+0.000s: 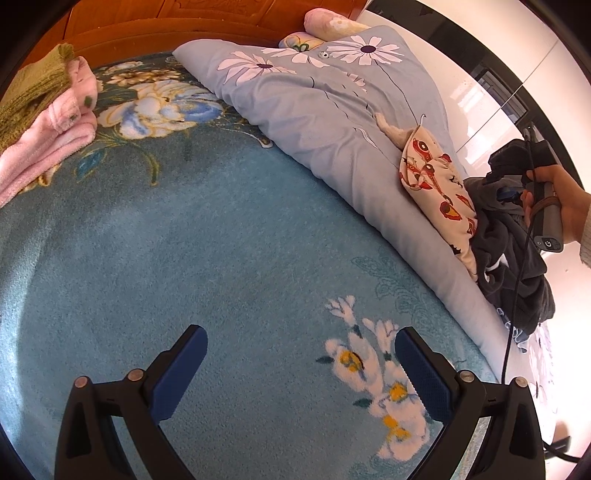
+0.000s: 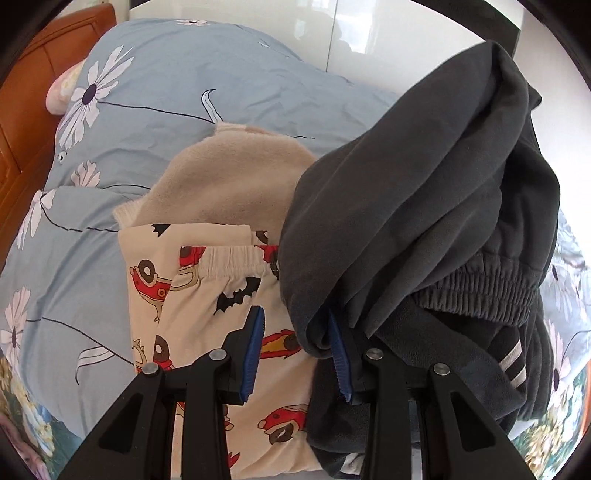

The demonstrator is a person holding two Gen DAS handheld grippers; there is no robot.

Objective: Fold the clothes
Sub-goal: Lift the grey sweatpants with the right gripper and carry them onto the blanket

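Note:
My left gripper (image 1: 300,332) hangs open over the teal flowered blanket (image 1: 221,240) with nothing between its blue pads. A dark grey fleece garment (image 2: 424,206) with a ribbed waistband lies heaped on the quilt. It drapes over the right finger of my right gripper (image 2: 295,314). That gripper's jaws stand apart, and a fold of grey fabric sits against the right pad (image 2: 338,354) while the left pad (image 2: 255,350) is bare. Beside it lies a cream garment (image 2: 207,295) printed with red cars and bats. In the left wrist view a hand (image 1: 565,199) holds the right gripper in the grey garment (image 1: 509,251).
A light blue daisy quilt (image 1: 314,110) runs along the blanket's right side. Folded pink (image 1: 48,147) and green (image 1: 33,96) clothes are stacked at the far left. A wooden headboard (image 1: 166,22) and pillows (image 1: 332,22) lie beyond. A black cable (image 1: 511,332) trails from the right gripper.

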